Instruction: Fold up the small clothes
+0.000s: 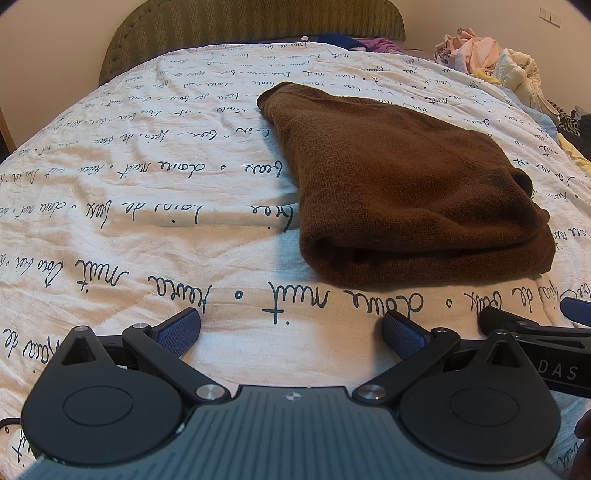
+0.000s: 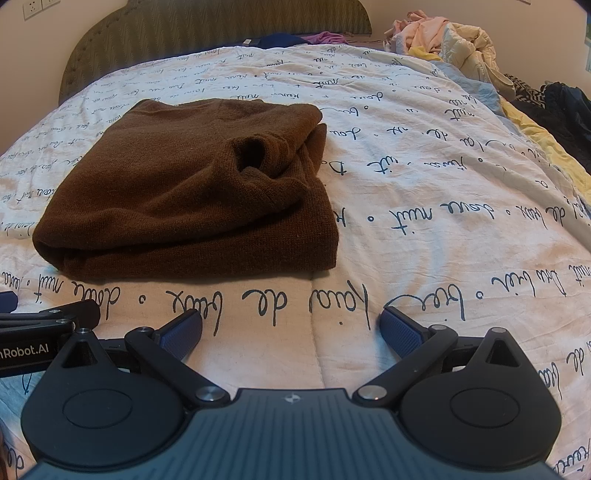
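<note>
Left gripper [image 1: 291, 325]: jaws spread wide, nothing held, poised low over the quilt [image 1: 147, 229] just short of the brown sweater [image 1: 399, 192]. Right gripper [image 2: 291, 326]: likewise wide open and empty, close alongside the left. Sweater: lying mid-bed, already doubled into a thick bundle, rolled edge nearest, a loose pucker near the right side [image 2: 251, 155]. Likely next step: one more fold, or tidying. Approach the near corners level, pinch every layer at once, lift evenly, flatten the pucker before release. Beyond: headboard [image 1: 251, 22], heap of unfolded clothes [image 2: 443, 37] at far right
</note>
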Action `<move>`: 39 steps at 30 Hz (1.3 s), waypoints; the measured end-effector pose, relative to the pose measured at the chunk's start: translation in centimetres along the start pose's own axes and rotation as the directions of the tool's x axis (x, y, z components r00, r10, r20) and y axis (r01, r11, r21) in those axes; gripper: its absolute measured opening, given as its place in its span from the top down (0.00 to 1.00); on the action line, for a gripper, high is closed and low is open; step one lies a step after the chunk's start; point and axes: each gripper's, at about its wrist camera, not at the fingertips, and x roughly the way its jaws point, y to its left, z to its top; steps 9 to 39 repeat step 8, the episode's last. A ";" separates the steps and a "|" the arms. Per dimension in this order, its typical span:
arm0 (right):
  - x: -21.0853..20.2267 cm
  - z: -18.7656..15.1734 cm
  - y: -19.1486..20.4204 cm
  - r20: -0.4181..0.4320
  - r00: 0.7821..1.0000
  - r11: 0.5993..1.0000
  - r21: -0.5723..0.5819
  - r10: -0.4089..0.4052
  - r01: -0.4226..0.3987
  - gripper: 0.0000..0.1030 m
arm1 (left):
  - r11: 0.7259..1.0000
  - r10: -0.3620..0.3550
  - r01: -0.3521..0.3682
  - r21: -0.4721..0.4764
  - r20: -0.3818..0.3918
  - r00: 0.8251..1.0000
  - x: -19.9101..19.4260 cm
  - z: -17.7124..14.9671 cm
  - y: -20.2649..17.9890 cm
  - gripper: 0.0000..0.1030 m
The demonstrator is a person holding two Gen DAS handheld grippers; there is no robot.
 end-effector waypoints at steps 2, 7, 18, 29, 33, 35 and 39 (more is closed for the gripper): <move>0.0 0.0 0.0 0.000 1.000 1.000 0.000 0.000 0.000 0.00 | 1.000 -0.006 0.006 0.000 0.011 1.000 -0.1 -0.2 0.1 0.00; -0.1 0.0 0.0 0.002 1.000 1.000 0.001 0.003 -0.003 0.00 | 1.000 -0.006 0.005 0.019 0.034 0.999 -0.5 -0.5 -0.1 0.00; -0.1 0.0 0.0 0.005 1.000 1.000 0.003 0.004 -0.004 0.00 | 1.000 -0.003 0.002 0.027 0.039 0.999 -0.7 -0.5 -0.2 0.00; -0.1 0.0 0.0 0.005 1.000 1.000 0.003 0.004 -0.004 0.00 | 1.000 -0.003 0.002 0.027 0.039 0.999 -0.7 -0.5 -0.2 0.00; -0.1 0.0 0.0 0.005 1.000 1.000 0.003 0.004 -0.004 0.00 | 1.000 -0.003 0.002 0.027 0.039 0.999 -0.7 -0.5 -0.2 0.00; -0.1 0.0 0.0 0.005 1.000 1.000 0.003 0.004 -0.004 0.00 | 1.000 -0.003 0.002 0.027 0.039 0.999 -0.7 -0.5 -0.2 0.00; -0.1 0.0 0.0 0.005 1.000 1.000 0.003 0.004 -0.004 0.00 | 1.000 -0.003 0.002 0.027 0.039 0.999 -0.7 -0.5 -0.2 0.00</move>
